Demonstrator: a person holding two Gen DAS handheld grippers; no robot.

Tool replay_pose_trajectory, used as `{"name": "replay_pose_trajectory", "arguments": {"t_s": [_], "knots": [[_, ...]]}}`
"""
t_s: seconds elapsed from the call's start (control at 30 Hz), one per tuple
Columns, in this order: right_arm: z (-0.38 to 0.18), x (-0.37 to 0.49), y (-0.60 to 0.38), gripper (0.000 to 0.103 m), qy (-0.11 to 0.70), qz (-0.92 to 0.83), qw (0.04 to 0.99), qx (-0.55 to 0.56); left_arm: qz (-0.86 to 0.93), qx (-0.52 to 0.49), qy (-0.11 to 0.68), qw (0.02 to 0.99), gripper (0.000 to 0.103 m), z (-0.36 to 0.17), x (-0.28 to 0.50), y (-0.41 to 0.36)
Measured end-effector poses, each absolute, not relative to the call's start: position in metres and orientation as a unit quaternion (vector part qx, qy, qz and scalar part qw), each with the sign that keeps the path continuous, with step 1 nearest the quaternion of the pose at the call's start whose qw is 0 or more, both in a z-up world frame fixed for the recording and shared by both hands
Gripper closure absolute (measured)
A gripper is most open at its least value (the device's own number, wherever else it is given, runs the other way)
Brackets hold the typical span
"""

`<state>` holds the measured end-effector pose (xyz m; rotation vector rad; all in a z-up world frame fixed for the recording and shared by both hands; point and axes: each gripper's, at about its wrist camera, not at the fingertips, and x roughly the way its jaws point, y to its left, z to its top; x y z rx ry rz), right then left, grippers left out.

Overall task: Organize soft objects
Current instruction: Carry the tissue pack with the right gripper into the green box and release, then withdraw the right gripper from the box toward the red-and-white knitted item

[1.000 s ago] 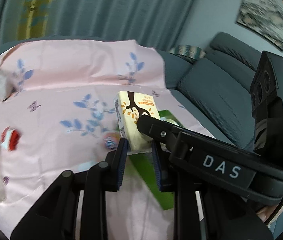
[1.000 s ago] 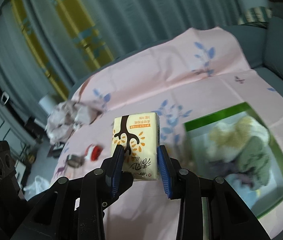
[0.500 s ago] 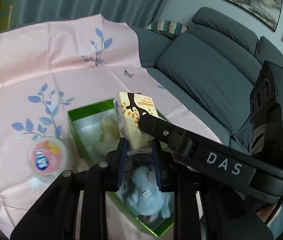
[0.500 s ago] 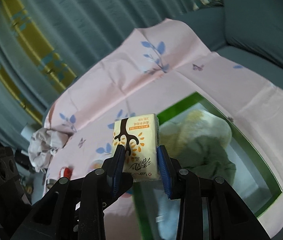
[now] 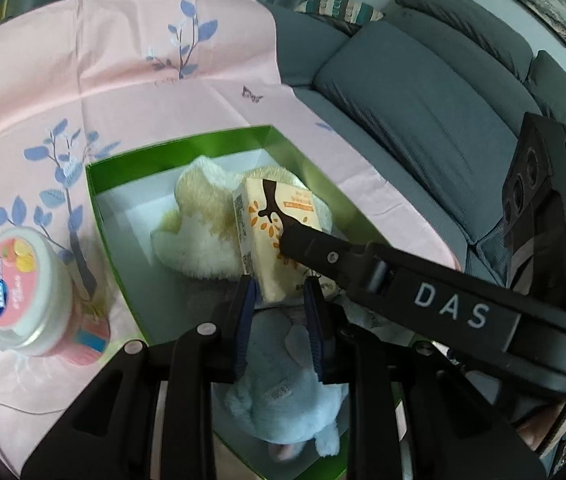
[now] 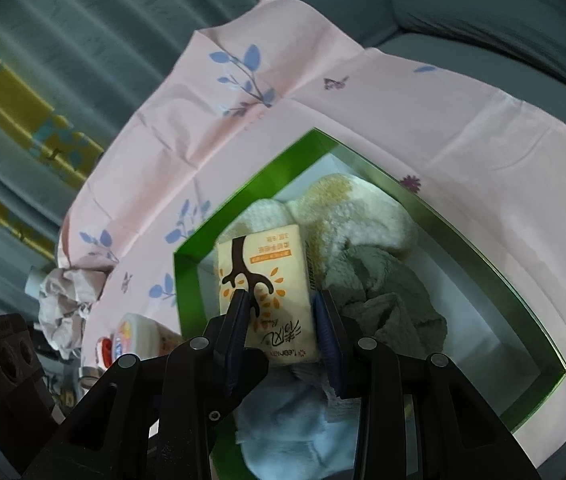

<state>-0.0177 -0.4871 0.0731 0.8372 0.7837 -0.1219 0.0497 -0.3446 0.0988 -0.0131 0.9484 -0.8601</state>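
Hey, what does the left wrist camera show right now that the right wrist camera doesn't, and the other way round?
Only the left wrist view shows the grey sofa cushions, the right tool's side marked DAS, and the top of the pink-lidded tub clearly. Only the right wrist view shows the curtain, the crumpled cloth and an olive-green soft item in the box. Both show the tissue pack, pinched by the right tool, over the green box with the cream plush and light blue plush, on the pink floral cloth.

Matte black angular frames on left gripper [image 5: 279, 304] and right gripper [image 6: 283, 320], blue pads [image 5: 243, 320] lining the fingers, silver screws, white "DAS" lettering, green indicator light.
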Motion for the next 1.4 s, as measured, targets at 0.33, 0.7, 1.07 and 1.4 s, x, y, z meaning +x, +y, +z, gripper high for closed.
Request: {"name": "replay_pose_trajectory", "arguments": {"t_s": [0.33, 0.7, 1.07, 1.4], "knots": [[0.066, -0.019, -0.491, 0.066, 0.381, -0.068, 0.829, 0.404, -0.399, -0.008, 0.456, 0.796, 0.081, 0.091, 0.051, -0.349], [0.087, -0.029, -0.486, 0.066, 0.354, -0.065, 0.847, 0.391, -0.411, -0.011, 0.437, 0.8, 0.076, 0.112, 0.04, -0.337], [0.123, -0.045, -0.463, 0.039, 0.309, -0.048, 0.876, 0.368, -0.397, -0.021, 0.393, 0.829, 0.053, 0.149, 0.027, -0.289], [0.156, -0.046, -0.423, 0.022, 0.283, -0.014, 0.902, 0.326, -0.344, -0.053, 0.375, 0.859, 0.028, 0.165, 0.03, -0.217]]}}
